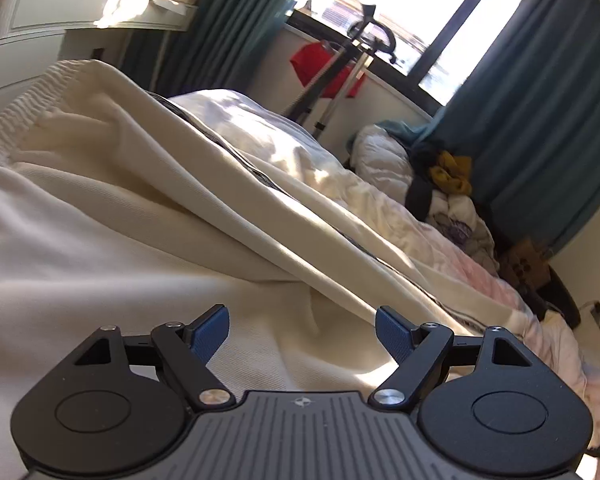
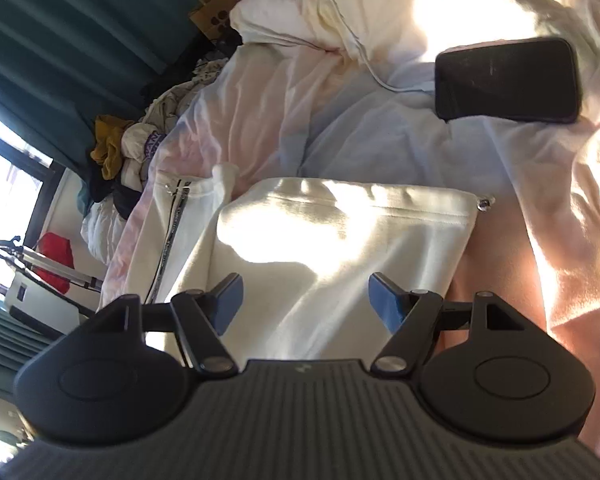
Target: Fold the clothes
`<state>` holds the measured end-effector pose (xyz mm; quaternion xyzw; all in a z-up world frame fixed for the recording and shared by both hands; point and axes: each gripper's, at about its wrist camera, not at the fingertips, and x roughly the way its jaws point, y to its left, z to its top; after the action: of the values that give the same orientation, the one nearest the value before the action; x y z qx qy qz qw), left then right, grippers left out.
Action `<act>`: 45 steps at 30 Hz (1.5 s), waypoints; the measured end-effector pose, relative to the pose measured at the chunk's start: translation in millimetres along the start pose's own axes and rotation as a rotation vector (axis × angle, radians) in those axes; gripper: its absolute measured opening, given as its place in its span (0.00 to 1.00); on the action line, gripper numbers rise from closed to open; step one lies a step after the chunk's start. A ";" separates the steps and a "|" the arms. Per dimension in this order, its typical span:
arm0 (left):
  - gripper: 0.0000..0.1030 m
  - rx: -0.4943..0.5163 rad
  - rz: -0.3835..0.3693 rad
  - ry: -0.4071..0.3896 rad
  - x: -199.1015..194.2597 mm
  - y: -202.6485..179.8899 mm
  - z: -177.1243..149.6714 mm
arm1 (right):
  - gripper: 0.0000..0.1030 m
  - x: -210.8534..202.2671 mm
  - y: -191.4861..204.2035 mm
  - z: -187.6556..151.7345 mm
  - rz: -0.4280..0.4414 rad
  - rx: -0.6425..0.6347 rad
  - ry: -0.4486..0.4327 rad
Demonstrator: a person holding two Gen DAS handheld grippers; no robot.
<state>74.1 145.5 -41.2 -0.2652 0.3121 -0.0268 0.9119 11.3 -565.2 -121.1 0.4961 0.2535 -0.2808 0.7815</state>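
Cream trousers [image 1: 112, 208] with a dark side stripe and a ribbed elastic waistband lie spread on the bed, filling the left wrist view. My left gripper [image 1: 302, 330] hovers open just above the cloth, with nothing between its blue pads. In the right wrist view the same cream trousers [image 2: 332, 240] show a leg end with a hem and a small metal zip pull at its far right corner; a second leg with the dark stripe lies to the left. My right gripper [image 2: 302, 300] is open over that leg end, holding nothing.
A black phone [image 2: 508, 80] with a white cable lies on the pale pink and blue bedsheet [image 2: 380, 140] beyond the trousers. A heap of clothes [image 1: 448, 184] sits by teal curtains. A metal stand [image 1: 336, 76] with a red cloth stands under the window.
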 end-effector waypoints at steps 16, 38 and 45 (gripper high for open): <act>0.81 -0.570 0.129 -0.114 -131.0 143.1 5.4 | 0.70 4.8 -59.2 9.2 -0.027 0.270 0.047; 0.62 -0.678 0.132 -0.152 -100.6 175.6 -10.3 | 0.67 23.8 -49.5 2.4 -0.035 0.284 0.053; 0.55 -0.695 0.123 -0.172 -87.6 179.1 -6.3 | 0.45 34.5 -50.7 4.8 -0.087 0.285 0.042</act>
<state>-20.9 314.9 -86.4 -0.5415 0.2401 0.1584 0.7900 1.5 -593.8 -174.7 0.5963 0.2486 -0.3369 0.6849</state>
